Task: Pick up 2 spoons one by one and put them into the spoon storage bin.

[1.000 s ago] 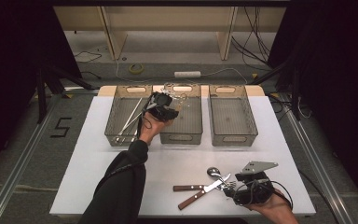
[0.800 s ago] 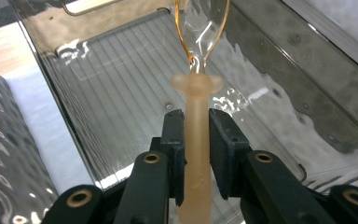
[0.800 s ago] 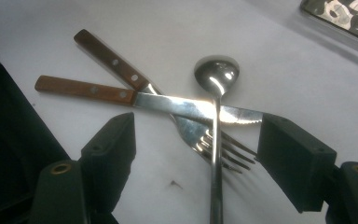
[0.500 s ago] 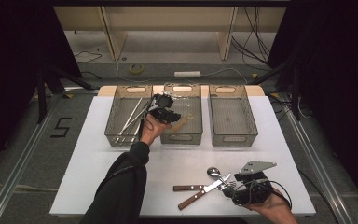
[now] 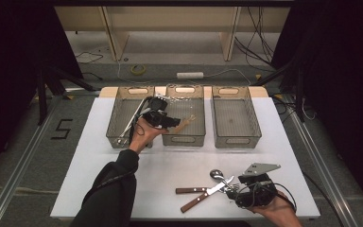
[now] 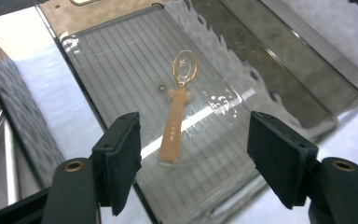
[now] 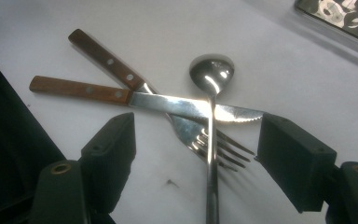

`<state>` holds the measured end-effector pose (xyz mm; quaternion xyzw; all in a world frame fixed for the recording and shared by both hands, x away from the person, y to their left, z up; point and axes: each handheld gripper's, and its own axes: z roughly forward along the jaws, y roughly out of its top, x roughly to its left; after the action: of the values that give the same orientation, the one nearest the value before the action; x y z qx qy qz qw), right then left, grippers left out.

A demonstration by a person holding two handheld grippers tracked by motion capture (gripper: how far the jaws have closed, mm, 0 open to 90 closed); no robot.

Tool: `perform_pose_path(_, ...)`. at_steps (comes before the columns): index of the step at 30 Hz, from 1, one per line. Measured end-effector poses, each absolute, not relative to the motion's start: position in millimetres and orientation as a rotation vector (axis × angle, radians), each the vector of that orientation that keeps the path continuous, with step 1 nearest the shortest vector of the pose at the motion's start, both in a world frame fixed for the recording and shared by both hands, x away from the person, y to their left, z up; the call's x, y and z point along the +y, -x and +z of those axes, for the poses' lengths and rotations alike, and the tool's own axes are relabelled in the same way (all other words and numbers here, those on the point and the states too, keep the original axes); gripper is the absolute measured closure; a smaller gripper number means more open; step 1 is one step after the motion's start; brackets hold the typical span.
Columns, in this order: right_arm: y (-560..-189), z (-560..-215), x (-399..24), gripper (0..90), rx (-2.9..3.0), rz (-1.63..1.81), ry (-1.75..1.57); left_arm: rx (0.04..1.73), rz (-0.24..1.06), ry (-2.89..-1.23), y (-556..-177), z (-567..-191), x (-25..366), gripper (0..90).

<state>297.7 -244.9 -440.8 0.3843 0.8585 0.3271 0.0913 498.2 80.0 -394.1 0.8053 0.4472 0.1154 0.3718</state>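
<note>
An amber plastic spoon (image 6: 177, 116) lies flat on the ribbed floor of the middle bin (image 5: 184, 138), bowl pointing away. My left gripper (image 6: 193, 140) hovers above it; its jaws have just been opening and now stand wide, touching nothing. In the high view that left gripper (image 5: 171, 122) is over the middle bin's left wall. Near the table's front edge my right gripper (image 7: 196, 149) is open over a crossed pile: a serrated knife (image 7: 168, 100), a wooden-handled fork (image 7: 214, 144) and a metal spoon (image 7: 211, 74). The right gripper (image 5: 234, 189) touches none of them.
Three smoky clear bins stand in a row at the back of the white table (image 5: 99, 189). The left bin (image 5: 118, 137) holds several metal utensils. The right bin (image 5: 236, 139) stands apart. My left forearm crosses the table's left half.
The left gripper's jaws have opened and the hand has drawn slightly back toward me. The amber spoon now lies free in the middle bin. The right gripper has kept still.
</note>
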Motion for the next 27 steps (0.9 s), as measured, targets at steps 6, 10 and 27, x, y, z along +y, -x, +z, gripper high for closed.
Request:
perform_pose_path(6,-298,-441,-245,29.5,2.548,0.946,-1.151,1.113,0.295,-2.053,-478,-389,96,29.8)
perform_pose_path(10,-298,-442,-246,31.3,2.555,0.916,-1.169,1.098,0.298,-2.023,-464,-386,107,28.3)
perform_pose_path(27,-298,-446,-246,39.8,2.586,0.859,-1.19,1.008,0.288,-1.985,-413,-393,145,21.3)
